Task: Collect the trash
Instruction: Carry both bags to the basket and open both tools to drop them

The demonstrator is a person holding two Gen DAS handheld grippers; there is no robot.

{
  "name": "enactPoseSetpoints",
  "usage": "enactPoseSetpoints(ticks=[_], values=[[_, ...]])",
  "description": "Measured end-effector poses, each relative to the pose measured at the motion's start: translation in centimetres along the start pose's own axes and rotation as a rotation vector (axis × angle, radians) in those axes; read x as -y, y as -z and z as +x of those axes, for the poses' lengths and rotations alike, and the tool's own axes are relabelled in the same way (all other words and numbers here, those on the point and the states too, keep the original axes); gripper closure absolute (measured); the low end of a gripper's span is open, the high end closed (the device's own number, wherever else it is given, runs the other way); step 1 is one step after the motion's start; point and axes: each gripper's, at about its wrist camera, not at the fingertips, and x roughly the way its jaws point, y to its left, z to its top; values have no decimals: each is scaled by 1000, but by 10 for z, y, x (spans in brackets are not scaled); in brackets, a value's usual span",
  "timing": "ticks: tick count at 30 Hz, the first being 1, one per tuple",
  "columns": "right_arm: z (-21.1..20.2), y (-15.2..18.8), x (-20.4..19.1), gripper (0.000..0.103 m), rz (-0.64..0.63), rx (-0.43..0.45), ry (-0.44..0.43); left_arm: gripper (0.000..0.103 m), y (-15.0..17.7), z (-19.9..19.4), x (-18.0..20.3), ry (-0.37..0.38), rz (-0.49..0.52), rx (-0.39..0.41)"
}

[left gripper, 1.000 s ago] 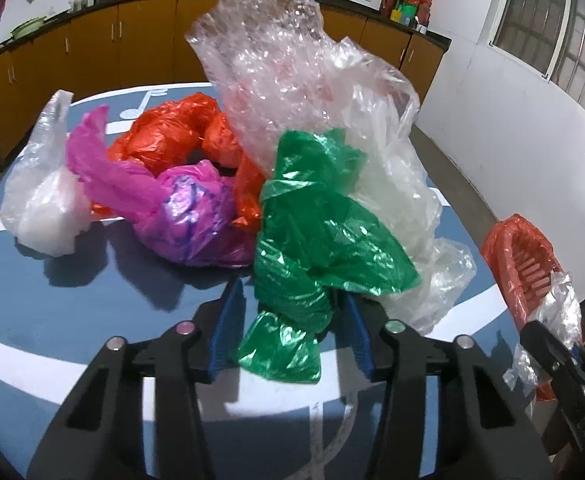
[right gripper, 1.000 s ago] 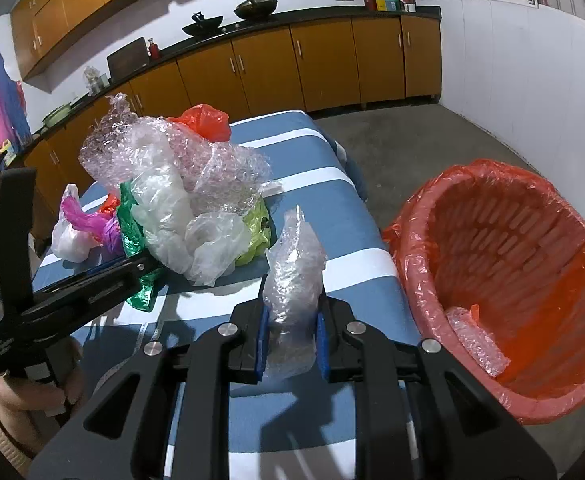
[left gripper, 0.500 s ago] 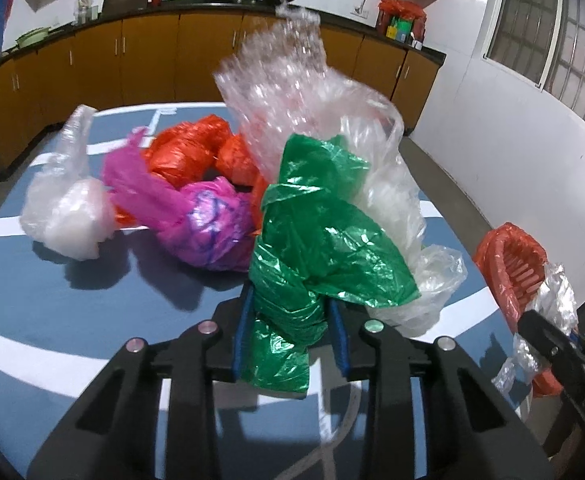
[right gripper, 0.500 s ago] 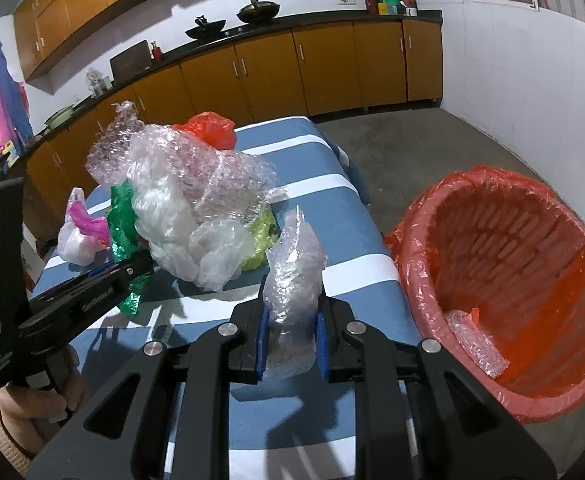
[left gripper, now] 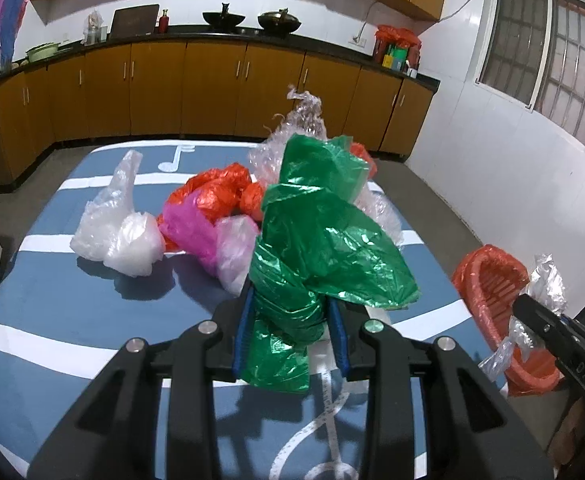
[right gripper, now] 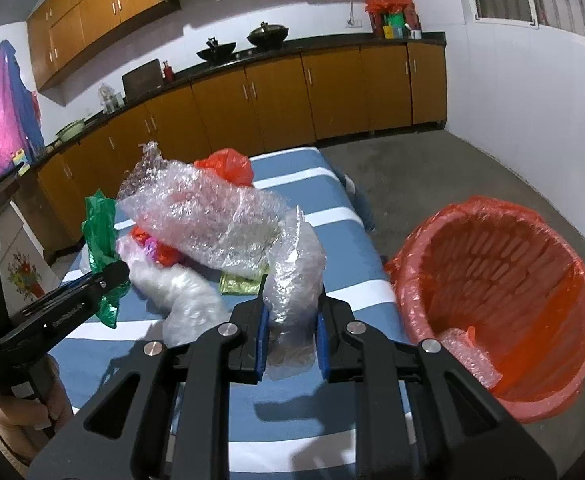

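The green plastic bag [left gripper: 316,248] is sitting pinched at its gathered lower part between the blue pads of the left gripper [left gripper: 290,334], its crumpled upper folds billowing up above the blue striped table [left gripper: 64,304]. It is looking feather-light, limp and slick, so a bunched, twisted neck is likely the surest place to grip; a single loose film layer would probably be slipping out. The right gripper [right gripper: 290,330] is likewise clamping a roll of bubble wrap [right gripper: 296,264], which is standing up between its closed fingers, springy and just as weightless.

Behind both, more trash is lying heaped on the table: a large bubble-wrap sheet [right gripper: 204,216], a clear white bag [left gripper: 116,228], a pink bag [left gripper: 190,226] and orange bags [left gripper: 216,188], all touching or overlapping. The red-lined bin [right gripper: 504,304] is standing on the floor just beside the table's right edge, already holding a small piece of bubble wrap [right gripper: 468,356].
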Motion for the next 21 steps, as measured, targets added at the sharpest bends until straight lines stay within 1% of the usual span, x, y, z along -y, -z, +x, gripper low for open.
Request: enactPoseSetpoints(ticks=[6, 10, 15, 21], values=[[-11, -4, 16, 83, 12, 33, 36, 70, -6, -8, 12, 28, 10, 16], [-17, -8, 31, 83, 36, 51, 63, 70, -9, -11, 27, 56, 32, 25], [-25, -10, 48, 83, 63, 66, 94, 70, -12, -11, 52, 97, 58, 26], [-33, -10, 73, 83, 95, 81, 140, 70, -12, -6, 88, 168, 100, 10]])
